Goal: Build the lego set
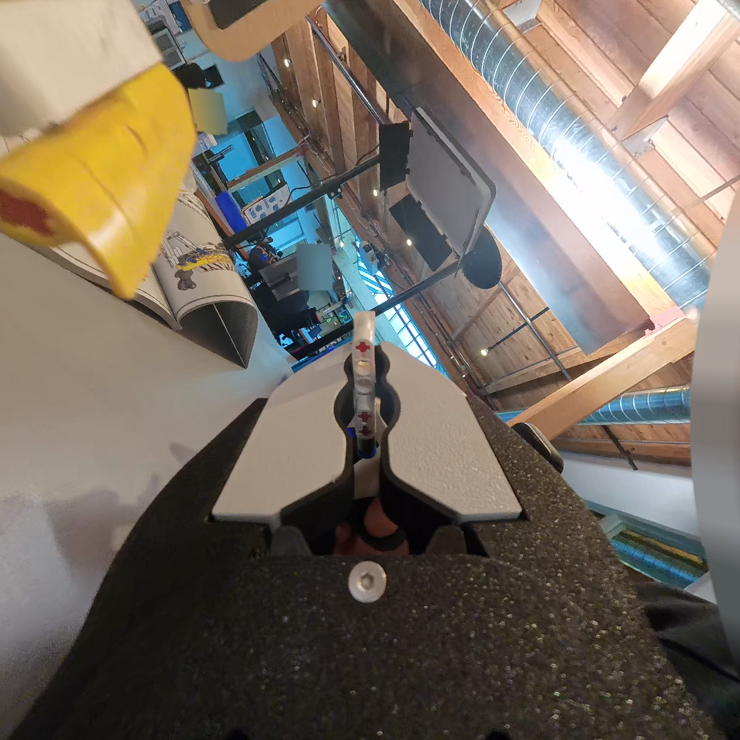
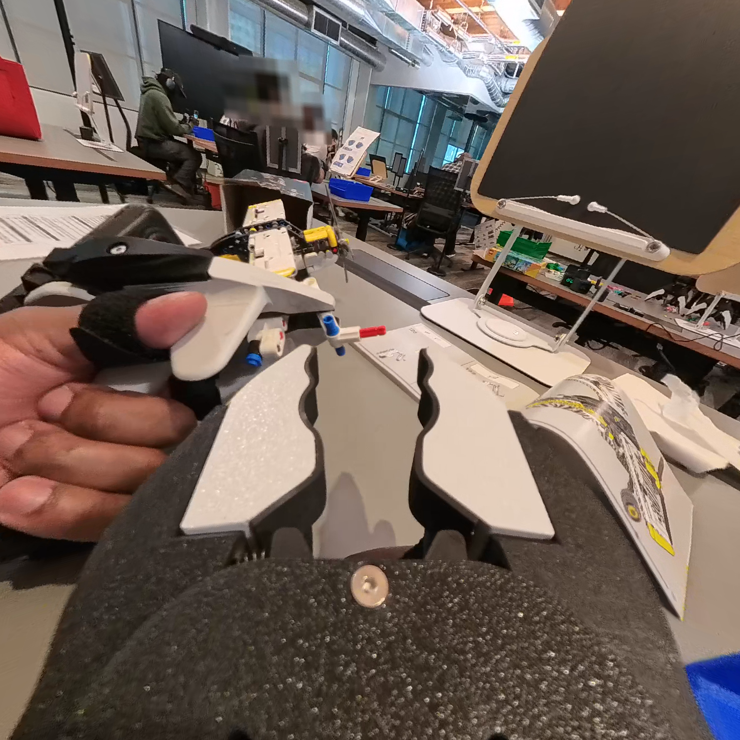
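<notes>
You are pinching a small white plastic beam (image 1: 363,372) between the fingers of your left tool (image 1: 365,360), which are closing on its flat sides so that it stands edge-on between them, its tip poking out past the fingertips. From your right wrist view, that same left tool (image 2: 316,310) is holding a little assembly of building pieces up above the table (image 2: 362,420): the white beam, blue pins and a white elbow connector with a red pin (image 2: 372,331) pointing out to the side. Your right tool (image 2: 366,356) is standing wide open with nothing between its fingers, hovering just beside and below the red pin without touching it. The assembly is looking very light, stiff and hard, with smooth, fairly slippery plastic surfaces; the push-fit joints are probably the weak spot, so a sideways knock could be popping a pin loose. The flat sides of the beam are likely the surest place to hold; the round red pin is offering only a small, rolling grip. A larger white, black and yellow model (image 2: 276,244) is sitting behind the left tool, an open instruction booklet (image 2: 624,452) is curling on the table to the right, and a tablet stand (image 2: 504,336) is resting beyond.
</notes>
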Available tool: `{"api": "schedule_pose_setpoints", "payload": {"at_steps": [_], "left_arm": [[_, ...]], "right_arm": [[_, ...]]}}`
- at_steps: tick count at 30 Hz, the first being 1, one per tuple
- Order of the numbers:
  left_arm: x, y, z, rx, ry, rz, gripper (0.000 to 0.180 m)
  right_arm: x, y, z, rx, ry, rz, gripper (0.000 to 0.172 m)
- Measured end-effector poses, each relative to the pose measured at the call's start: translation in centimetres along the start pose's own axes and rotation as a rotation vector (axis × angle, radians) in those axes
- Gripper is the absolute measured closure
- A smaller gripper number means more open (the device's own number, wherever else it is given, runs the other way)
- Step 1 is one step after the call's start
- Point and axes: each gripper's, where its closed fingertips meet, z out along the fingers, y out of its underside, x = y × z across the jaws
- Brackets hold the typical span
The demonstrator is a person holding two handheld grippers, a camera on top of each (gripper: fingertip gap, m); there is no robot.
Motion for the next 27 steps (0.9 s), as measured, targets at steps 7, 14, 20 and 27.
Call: {"api": "schedule_pose_setpoints", "payload": {"at_steps": [7,14,20,27], "left_arm": [[-0.65,-0.13,-0.04,0.038,0.024,-0.090,0.173],[-0.58,0.26,-0.08,0.024,0.057,-0.151,0.173],[-0.75,0.42,-0.01,0.013,0.049,-0.154,0.173],[-0.83,0.52,0.06,0.008,0.042,-0.151,0.173]], "right_arm": [[-0.57,-0.25,1.36,0.014,-0.010,-0.062,0.127],[-0.63,-0.23,1.09,0.021,-0.007,-0.089,0.136],[-0.49,-0.07,0.97,0.016,0.002,-0.105,0.139],[-0.48,0.04,1.02,0.011,-0.001,-0.101,0.139]]}}
